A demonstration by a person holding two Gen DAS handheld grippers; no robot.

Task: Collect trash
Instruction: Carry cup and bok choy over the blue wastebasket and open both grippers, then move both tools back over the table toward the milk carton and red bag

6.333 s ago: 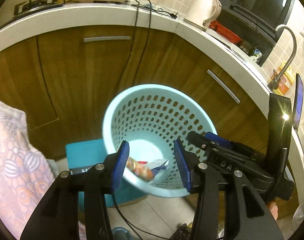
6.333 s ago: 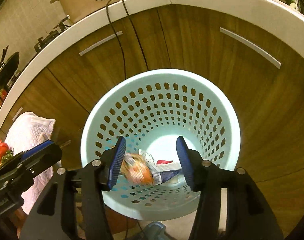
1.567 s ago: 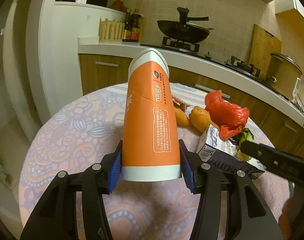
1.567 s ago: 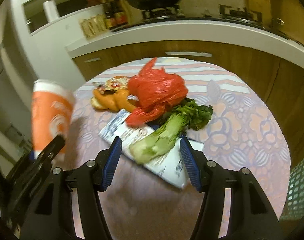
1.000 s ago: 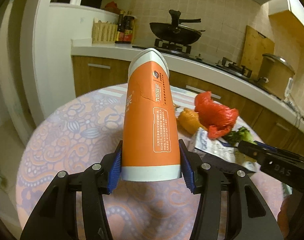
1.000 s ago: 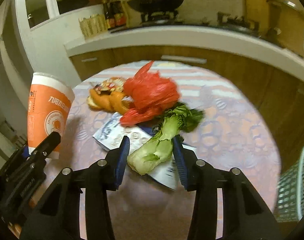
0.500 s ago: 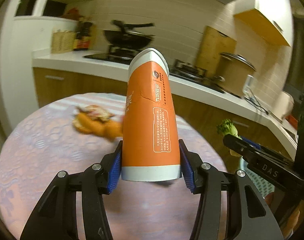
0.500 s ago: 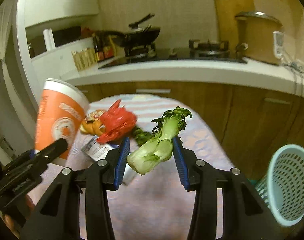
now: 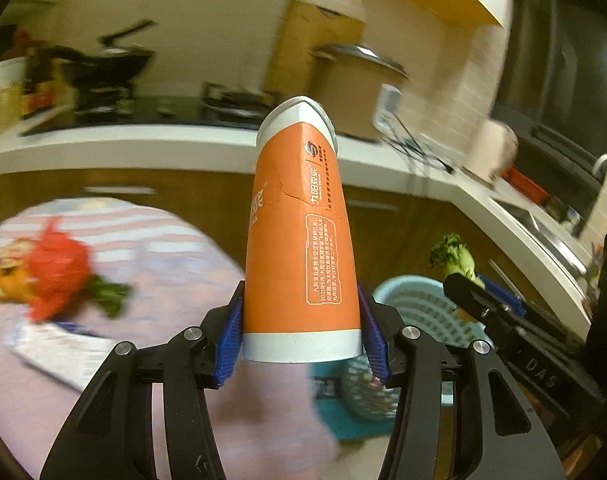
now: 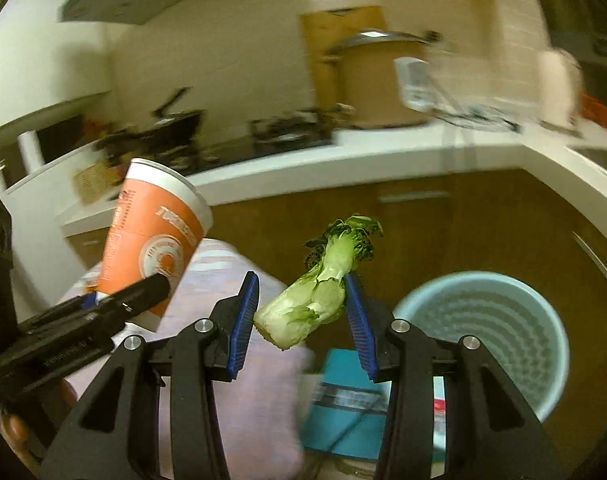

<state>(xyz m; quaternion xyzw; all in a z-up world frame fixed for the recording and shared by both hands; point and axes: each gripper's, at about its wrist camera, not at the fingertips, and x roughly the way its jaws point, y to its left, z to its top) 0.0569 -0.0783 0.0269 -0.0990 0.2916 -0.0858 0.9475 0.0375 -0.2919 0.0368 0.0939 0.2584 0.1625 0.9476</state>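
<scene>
Left wrist view: left gripper (image 9: 301,338) jaws pinch orange cup (image 9: 299,248) near its base, cup upright, rim squashed to a point. Bg blurred. Table (image 9: 151,264) w/ patterned cloth at left holds red bag (image 9: 55,272), some greens and a carton (image 9: 59,350). Blue bin (image 9: 419,308) sits on floor at lower right, past table edge. Right wrist view: right gripper (image 10: 303,318) jaws pinch bok choy (image 10: 321,292) at stem end, leaves pointing up and away. Bin is just right of it, cabinets behind.
</scene>
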